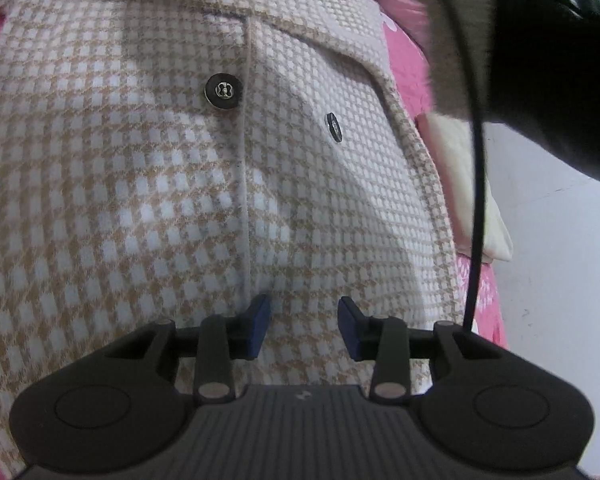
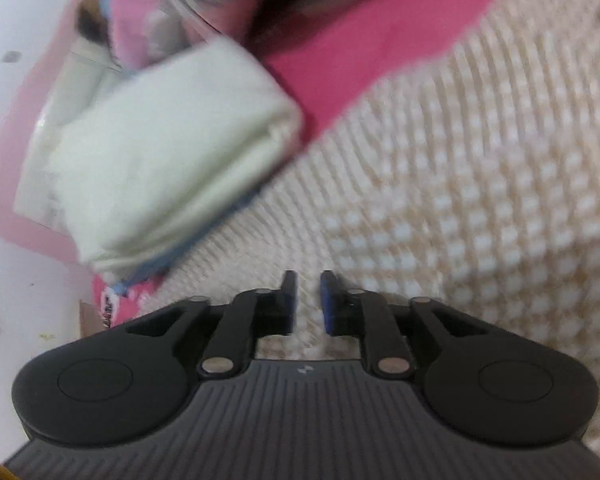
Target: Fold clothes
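A beige and white houndstooth coat (image 1: 140, 168) lies spread on a pink cover (image 1: 404, 64), with two dark round buttons (image 1: 223, 91) beside its front seam. My left gripper (image 1: 304, 312) hovers just over the coat by the seam, open, with nothing between its blue pads. In the blurred right wrist view the same coat (image 2: 460, 200) fills the right side. My right gripper (image 2: 308, 288) sits above the coat's edge with a narrow gap between its jaws, and no cloth is pinched there.
A folded cream garment (image 2: 172, 160) lies on the pink cover (image 2: 340, 68) at the left of the right wrist view, next to the coat. A dark sleeve (image 1: 552, 80) and a black cable (image 1: 476, 200) cross the left wrist view at right. White floor (image 1: 560, 280) lies beyond.
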